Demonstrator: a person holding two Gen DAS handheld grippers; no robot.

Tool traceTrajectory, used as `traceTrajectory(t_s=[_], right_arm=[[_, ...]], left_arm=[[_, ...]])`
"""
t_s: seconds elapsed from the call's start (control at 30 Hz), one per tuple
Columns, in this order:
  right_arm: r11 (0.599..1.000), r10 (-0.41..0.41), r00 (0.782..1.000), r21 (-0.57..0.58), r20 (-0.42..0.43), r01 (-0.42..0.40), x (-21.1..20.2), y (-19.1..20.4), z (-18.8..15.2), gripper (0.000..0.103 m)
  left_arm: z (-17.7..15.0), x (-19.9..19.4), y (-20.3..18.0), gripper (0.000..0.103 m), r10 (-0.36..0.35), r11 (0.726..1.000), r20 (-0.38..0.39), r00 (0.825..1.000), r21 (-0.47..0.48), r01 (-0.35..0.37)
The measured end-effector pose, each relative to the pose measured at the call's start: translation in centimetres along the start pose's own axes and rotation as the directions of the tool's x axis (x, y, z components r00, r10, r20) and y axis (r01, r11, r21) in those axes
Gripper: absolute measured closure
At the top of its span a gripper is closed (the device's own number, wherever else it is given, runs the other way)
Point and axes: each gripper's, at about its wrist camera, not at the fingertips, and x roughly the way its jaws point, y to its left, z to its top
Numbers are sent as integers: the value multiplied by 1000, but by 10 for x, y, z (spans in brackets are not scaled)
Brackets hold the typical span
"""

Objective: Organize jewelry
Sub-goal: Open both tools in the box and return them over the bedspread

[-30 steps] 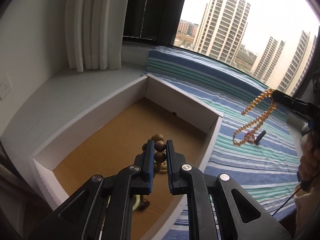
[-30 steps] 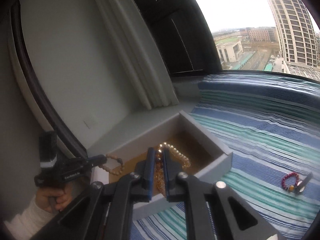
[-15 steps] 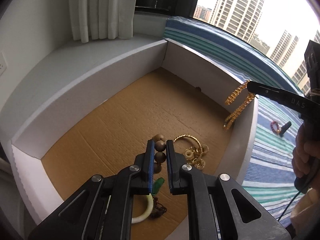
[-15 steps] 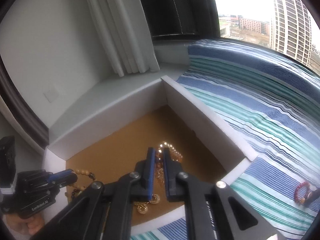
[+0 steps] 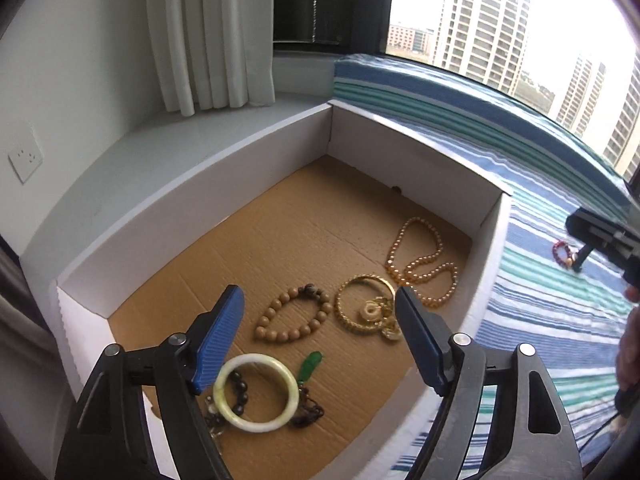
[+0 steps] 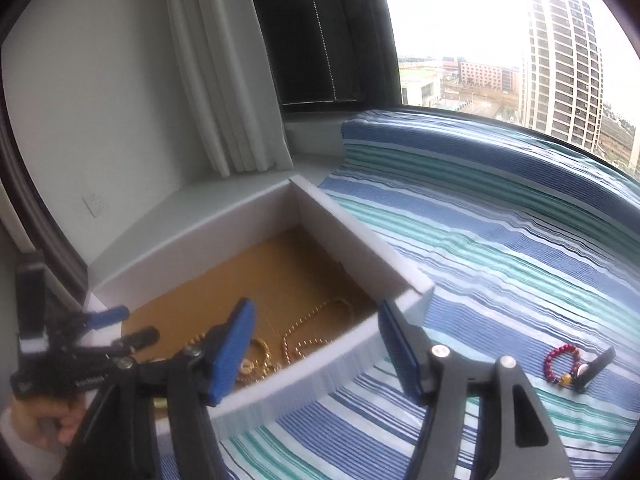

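A white box (image 5: 208,184) with a brown cardboard floor holds jewelry: a brown wooden bead bracelet (image 5: 292,316), a gold bangle (image 5: 360,312), a long amber bead necklace (image 5: 424,264), a pale jade bangle (image 5: 256,398) and a green pendant (image 5: 310,366). My left gripper (image 5: 318,344) is open and empty above the box's near end. My right gripper (image 6: 316,348) is open and empty over the box's near wall (image 6: 320,364); the necklace (image 6: 316,328) lies below it. A red bead bracelet (image 6: 560,362) lies on the striped cloth (image 6: 500,248), also in the left wrist view (image 5: 562,252).
A small dark clip-like object (image 6: 596,368) lies by the red bracelet. White curtains (image 5: 208,32) hang behind the box on a grey sill (image 5: 168,136). A window with tower blocks runs behind the cloth. The other gripper (image 6: 80,356) shows at left in the right wrist view.
Both grippers opened. The wooden bead bracelet left my left gripper and the amber necklace left my right gripper; both now lie on the box floor. The right gripper drew back toward the cloth.
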Motion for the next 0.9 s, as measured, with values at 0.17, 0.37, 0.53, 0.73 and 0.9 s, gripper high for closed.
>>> traceTrajectory(t_s=[0.17,0.37,0.53,0.73,0.9], right_arm=[[993,-114,992,-18,-60,113,-14,-46,-79,33],[952,-279,953,93,-118,290,-48,-118,-164,34],[882,-406,904,200,-134,426,-86,-170,-214,34],[819,-473,871,298,-134,491,-110,-202,-247,33],[802,-473,871,343,-134,488,-115,-211,-265,34]], left_arm=[[-25,-24,-50,17,-90,993,38,995,80,87],[-73,-9,-136,11,-212,965,-28,977,155,214],[-109,23,-212,11,-247,936,-101,964,232,264],[-123,49,-267,11,-194,927,-108,975,304,218],[-121,56,-269,12,-149,939,-95,984,297,171]])
